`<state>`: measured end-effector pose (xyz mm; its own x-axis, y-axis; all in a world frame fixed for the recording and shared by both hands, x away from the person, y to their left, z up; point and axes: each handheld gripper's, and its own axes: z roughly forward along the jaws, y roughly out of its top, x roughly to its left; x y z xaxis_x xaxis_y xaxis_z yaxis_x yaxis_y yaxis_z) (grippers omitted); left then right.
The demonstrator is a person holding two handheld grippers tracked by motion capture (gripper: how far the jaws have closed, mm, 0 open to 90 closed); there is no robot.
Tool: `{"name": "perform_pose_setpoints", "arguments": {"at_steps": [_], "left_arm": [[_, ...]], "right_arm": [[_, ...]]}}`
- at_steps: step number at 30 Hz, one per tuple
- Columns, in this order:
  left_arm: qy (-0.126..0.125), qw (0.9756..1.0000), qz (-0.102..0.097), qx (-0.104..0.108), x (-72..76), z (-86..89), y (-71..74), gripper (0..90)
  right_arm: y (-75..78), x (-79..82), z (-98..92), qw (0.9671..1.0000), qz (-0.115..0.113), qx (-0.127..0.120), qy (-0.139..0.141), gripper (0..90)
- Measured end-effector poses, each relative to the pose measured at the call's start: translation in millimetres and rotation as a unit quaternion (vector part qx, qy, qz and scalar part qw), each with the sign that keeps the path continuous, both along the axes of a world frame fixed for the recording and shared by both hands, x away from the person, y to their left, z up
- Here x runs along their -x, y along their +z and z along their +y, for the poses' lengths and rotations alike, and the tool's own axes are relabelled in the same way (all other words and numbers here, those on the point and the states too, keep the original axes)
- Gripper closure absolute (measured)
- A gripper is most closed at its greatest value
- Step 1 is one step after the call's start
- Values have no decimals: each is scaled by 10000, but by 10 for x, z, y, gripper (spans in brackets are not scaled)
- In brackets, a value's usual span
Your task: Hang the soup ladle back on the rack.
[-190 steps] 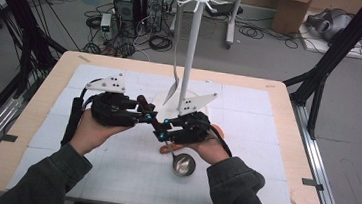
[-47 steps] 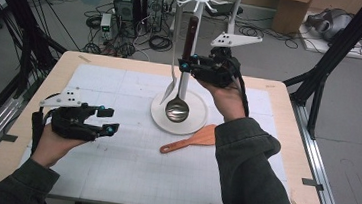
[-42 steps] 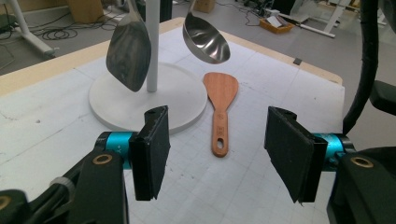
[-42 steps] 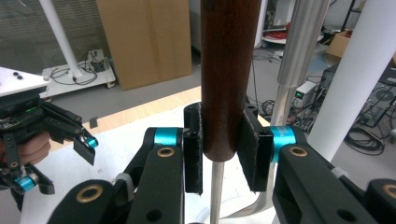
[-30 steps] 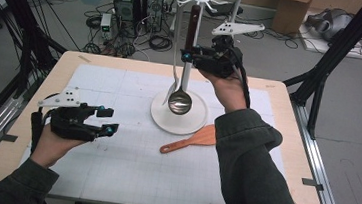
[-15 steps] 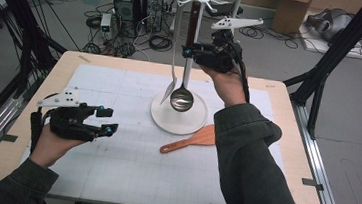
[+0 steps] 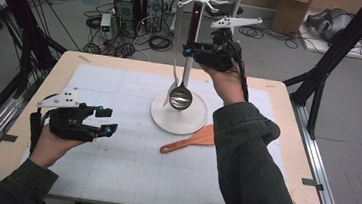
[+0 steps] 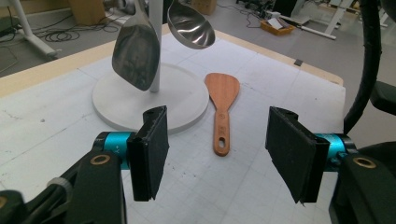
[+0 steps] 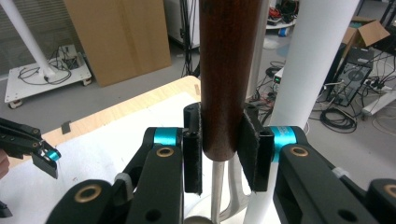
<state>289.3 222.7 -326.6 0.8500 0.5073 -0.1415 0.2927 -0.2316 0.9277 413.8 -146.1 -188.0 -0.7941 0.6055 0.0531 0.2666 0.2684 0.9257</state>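
High view: right gripper (image 7: 190,51) up high at 12 o'clock over the bench (image 7: 287,122), jaws shut tight on the dark wooden handle of the ladle (image 7: 181,96). Ladle hanging straight down beside the white pole of the rack (image 7: 188,62), its shiny bowl just over the round white base. A steel turner (image 7: 172,83) hanging right behind the ladle. Wooden spatula (image 7: 191,140) lying flat on the bench at 5 o'clock from the base, blade end near the base rim. Left gripper (image 7: 105,121) low at 8 o'clock, well apart from the rack, jaws open with nothing between them.

Left gripper view: two black jaws standing wide apart, nothing held. Wooden spatula (image 8: 222,103) lying between them farther off, handle pointing this way. Round white base at 11 o'clock, with the steel turner (image 8: 135,49) and the ladle bowl (image 8: 190,29) hanging above it.

Right gripper view: both jaws pressed on the lower end of the brown ladle handle (image 9: 229,70), one pad on each side. Handle standing upright. White rack pole (image 9: 313,56) just beside it at 2 o'clock. Left gripper tip (image 9: 44,156) at 9 o'clock, far off.
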Motion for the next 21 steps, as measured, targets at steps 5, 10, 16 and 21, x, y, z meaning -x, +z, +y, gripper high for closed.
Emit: {"name": "perform_pose_setpoints", "arguments": {"at_steps": [5,10,16,21], "left_arm": [[49,10000,-5,8,5,15,-11,379],[70,10000,8,-48,3,13,-38,359],[84,9999,25,-114,-1,-8,-51,333],[103,9999,34,-127,-11,-8,-60,316]], "right_arm": [[-20,2,-3,10000,-23,-48,22,724],[-44,13,-24,9999,-66,-96,36,720],[-57,32,-65,9998,-106,-143,71,707],[-70,48,-98,9997,-129,-180,131,687]]}}
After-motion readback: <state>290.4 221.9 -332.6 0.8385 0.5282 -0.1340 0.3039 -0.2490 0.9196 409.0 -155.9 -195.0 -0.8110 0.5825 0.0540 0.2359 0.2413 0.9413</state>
